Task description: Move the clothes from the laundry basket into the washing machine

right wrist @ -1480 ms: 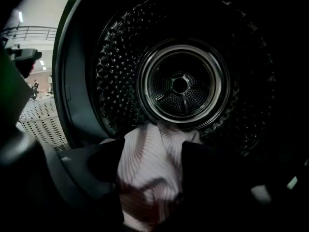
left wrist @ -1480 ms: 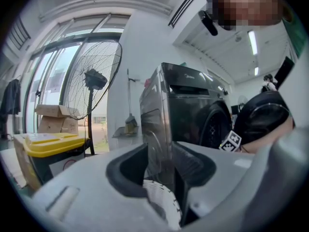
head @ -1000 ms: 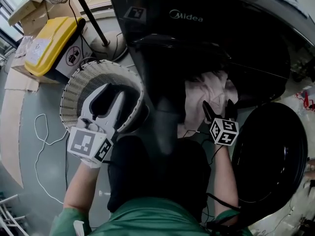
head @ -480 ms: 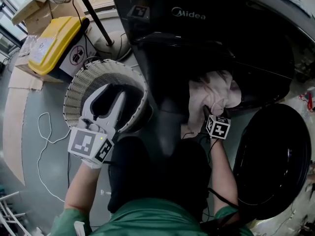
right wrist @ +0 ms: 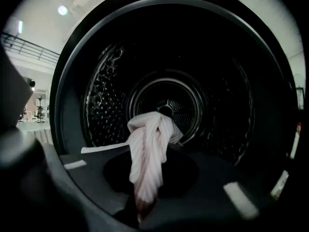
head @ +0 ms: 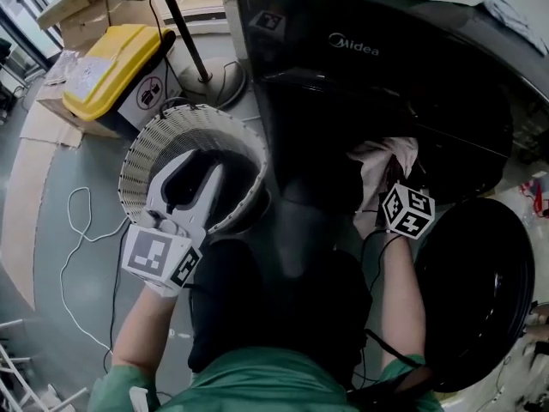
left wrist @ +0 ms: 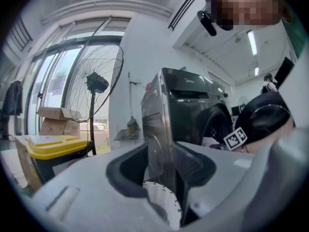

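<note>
Jaws on your left gripper (head: 197,166) stand wide apart and press on nothing. It hovers over the white slatted laundry basket (head: 163,131), and in the left gripper view a piece of the basket's rim shows low between the two jaws. Your right gripper (head: 388,181) is up at the mouth of the black washing machine (head: 360,84). Its jaws have just been closing and are pinched together on a pink striped garment (right wrist: 147,153), which bunches up beyond the pads in front of the perforated steel drum (right wrist: 106,105). In the head view that garment lies at the lip of the opening, just above your gripper. The machine's round door (head: 480,290) hangs open on the right of the opening. The basket stands on the grey floor (head: 60,256), close against the machine's left side. Farther off, a yellow-lidded bin (head: 107,67) sits beyond the basket, with the black pole of a standing fan (head: 184,37) between it and the machine, and cardboard boxes (head: 77,15) behind the bin.
</note>
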A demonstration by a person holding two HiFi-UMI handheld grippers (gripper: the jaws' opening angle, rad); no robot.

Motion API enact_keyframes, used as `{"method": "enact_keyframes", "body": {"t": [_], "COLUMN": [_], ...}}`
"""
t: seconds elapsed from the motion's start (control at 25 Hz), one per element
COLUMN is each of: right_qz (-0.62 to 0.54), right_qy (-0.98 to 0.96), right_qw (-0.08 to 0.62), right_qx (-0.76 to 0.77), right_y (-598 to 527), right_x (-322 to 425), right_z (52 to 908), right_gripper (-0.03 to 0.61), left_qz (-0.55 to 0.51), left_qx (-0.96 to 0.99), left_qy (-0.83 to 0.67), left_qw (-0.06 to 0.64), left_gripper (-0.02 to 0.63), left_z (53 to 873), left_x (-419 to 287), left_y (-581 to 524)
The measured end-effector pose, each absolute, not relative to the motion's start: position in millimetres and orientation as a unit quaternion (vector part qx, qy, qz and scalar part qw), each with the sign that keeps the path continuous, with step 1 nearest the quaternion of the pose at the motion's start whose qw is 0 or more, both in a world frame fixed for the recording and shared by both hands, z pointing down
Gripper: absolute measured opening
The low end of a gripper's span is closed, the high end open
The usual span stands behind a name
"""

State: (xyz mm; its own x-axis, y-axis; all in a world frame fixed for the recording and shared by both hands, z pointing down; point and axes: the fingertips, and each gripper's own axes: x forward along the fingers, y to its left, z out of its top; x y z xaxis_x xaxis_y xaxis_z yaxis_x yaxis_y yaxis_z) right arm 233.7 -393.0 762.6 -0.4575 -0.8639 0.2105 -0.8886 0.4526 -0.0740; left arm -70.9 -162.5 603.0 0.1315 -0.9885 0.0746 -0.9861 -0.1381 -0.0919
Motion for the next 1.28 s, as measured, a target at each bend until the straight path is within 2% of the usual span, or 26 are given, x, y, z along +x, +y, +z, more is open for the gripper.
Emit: {"method": "enact_keyframes", "body": {"t": [0.08,0.12,0.16,0.24,0.32,0.4,0.52,0.6,0.8,1.04,1.28], "right_qz": [0.057,0.052,0.062,0.103,0.113,0.103,0.111,0.128,0.173,0.229,0.258], "right_qy": [-0.855,-0.859,-0.863,-0.867,-0.864,-0.861,-0.857,-0.854,-0.846,-0.839,-0.829], "right_qw": [0.061,0.078,0.109,0.177,0.208,0.203,0.171,0.149,0.141,0.201,0.264], "right_qx": [0.512,0.504,0.489,0.454,0.444,0.454,0.473,0.482,0.485,0.451,0.421], "right_y": [-413.0,-421.9,-428.4,-429.7,-420.2,-410.2,-396.9,-384.1,-336.3,-304.1,-296.1], "right_x": [223.6,217.3,210.3,198.9,197.7,203.2,217.5,231.4,257.6,243.1,208.8], "right_z": [742.7,747.5,762.1,800.9,821.2,821.1,811.4,805.6,829.1,912.4,957.5], "right_gripper": [0.043,0.049,0.076,0.186,0.247,0.272,0.364,0.398,0.413,0.413,0.413], "left_qz": [-0.059,-0.06,-0.06,-0.063,-0.064,-0.063,-0.061,-0.057,-0.049,-0.055,-0.064], "left_qx": [-0.747,-0.744,-0.742,-0.738,-0.737,-0.738,-0.744,-0.749,-0.76,-0.772,-0.763], "left_qy": [0.662,0.665,0.668,0.672,0.673,0.671,0.665,0.66,0.648,0.633,0.643], "left_qw": [0.012,0.011,0.009,0.004,0.001,0.001,0.003,0.002,-0.009,-0.012,-0.015], "left_gripper": [0.158,0.158,0.158,0.158,0.158,0.158,0.158,0.158,0.158,0.158,0.158], "left_z": [601.8,602.8,604.6,608.5,610.8,611.0,610.1,610.5,620.3,631.6,632.5], "left_x": [-76.9,-80.0,-82.8,-87.0,-88.7,-87.9,-84.2,-81.1,-73.6,-57.1,-68.9], "left_y": [-156.2,-153.1,-150.3,-145.5,-143.8,-145.5,-151.5,-157.4,-175.3,-189.3,-181.5]}}
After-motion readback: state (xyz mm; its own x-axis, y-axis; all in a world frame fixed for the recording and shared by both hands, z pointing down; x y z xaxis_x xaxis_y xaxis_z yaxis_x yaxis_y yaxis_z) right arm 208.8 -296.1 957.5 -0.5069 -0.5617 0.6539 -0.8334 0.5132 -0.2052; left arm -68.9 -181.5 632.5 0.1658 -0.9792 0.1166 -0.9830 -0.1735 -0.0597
